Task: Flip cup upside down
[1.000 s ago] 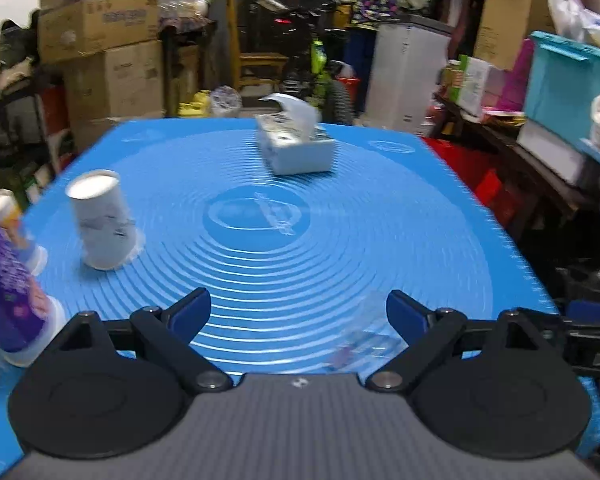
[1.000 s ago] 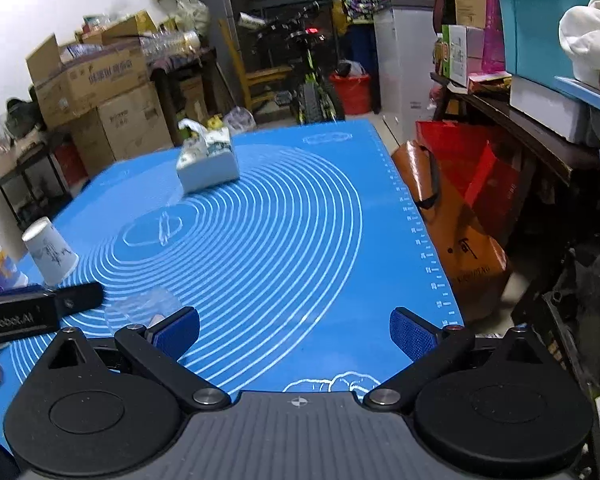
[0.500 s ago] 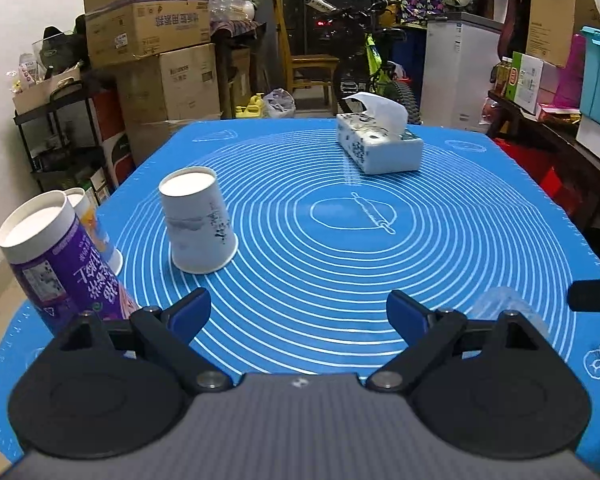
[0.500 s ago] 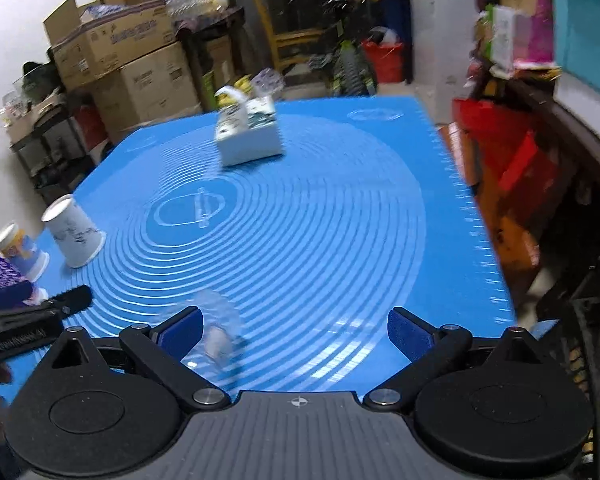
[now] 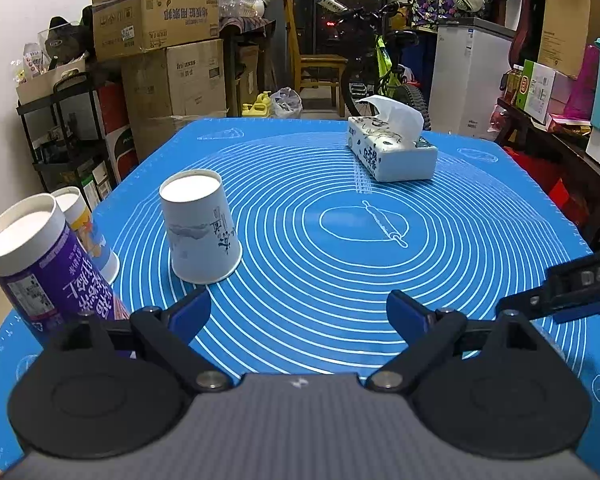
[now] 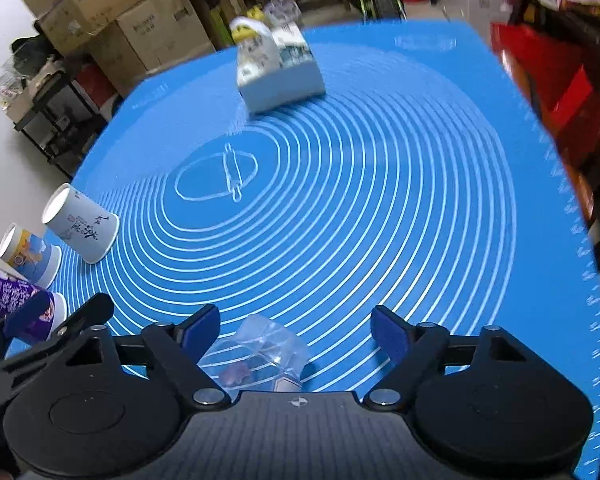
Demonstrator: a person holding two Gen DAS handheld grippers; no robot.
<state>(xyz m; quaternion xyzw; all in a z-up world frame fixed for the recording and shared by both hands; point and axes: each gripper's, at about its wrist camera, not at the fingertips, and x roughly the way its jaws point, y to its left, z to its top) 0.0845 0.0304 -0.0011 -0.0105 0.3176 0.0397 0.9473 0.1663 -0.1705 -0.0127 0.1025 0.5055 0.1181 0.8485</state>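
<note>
A clear plastic cup lies on the blue mat between my right gripper's open fingers, close to the left finger. It does not show in the left wrist view. A white paper cup stands upside down on the mat, ahead and left of my open, empty left gripper; it also shows in the right wrist view. A purple cup and a yellow-blue cup stand upside down at the left edge.
A tissue box sits at the far side of the mat, also in the right wrist view. My right gripper's side shows at the right of the left wrist view. Cardboard boxes, a bicycle and shelves surround the table.
My right gripper has moved forward and left, so the clear cup now lies between its fingers. My left gripper has swung left and drawn nearer the white cup.
</note>
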